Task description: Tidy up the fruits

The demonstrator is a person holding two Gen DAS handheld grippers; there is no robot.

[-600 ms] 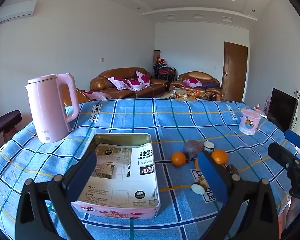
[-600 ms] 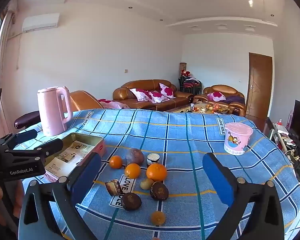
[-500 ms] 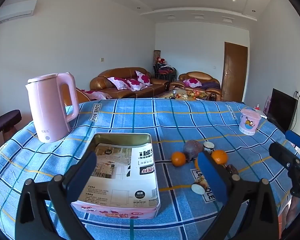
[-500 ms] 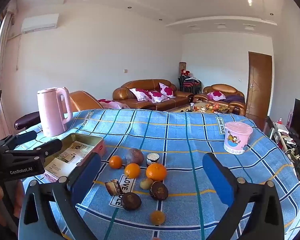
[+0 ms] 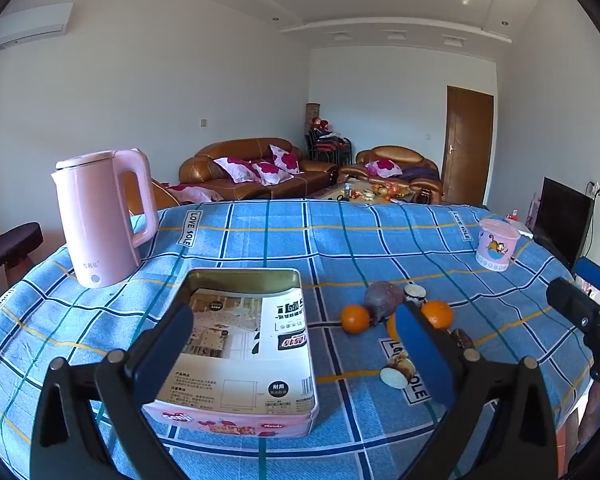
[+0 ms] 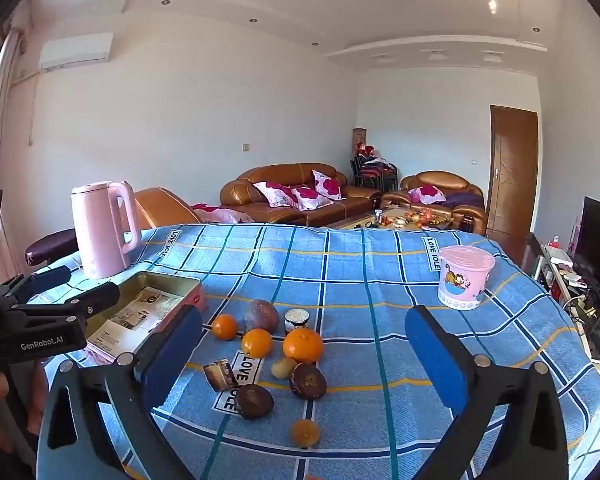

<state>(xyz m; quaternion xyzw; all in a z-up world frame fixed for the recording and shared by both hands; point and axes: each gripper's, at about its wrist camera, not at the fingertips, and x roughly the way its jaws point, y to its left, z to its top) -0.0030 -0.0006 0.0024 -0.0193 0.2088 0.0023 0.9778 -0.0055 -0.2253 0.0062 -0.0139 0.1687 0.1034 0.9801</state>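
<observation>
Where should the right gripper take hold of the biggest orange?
Take the biggest orange across its widest middle, probably from above. It is round, and a small yellowish fruit and a dark brown fruit crowd its near side. The right gripper is already open.

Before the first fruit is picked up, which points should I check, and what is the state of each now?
1. Right gripper open, nothing between the fingers: ok.
2. Left gripper open, holding nothing: ok.
3. Tin box open on top and upright: ok.
4. Box free of fruit; only a printed sheet inside: ok.
5. Oranges lie loose on the tablecloth: ok.
6. Which fruit goes first: cannot tell.
</observation>
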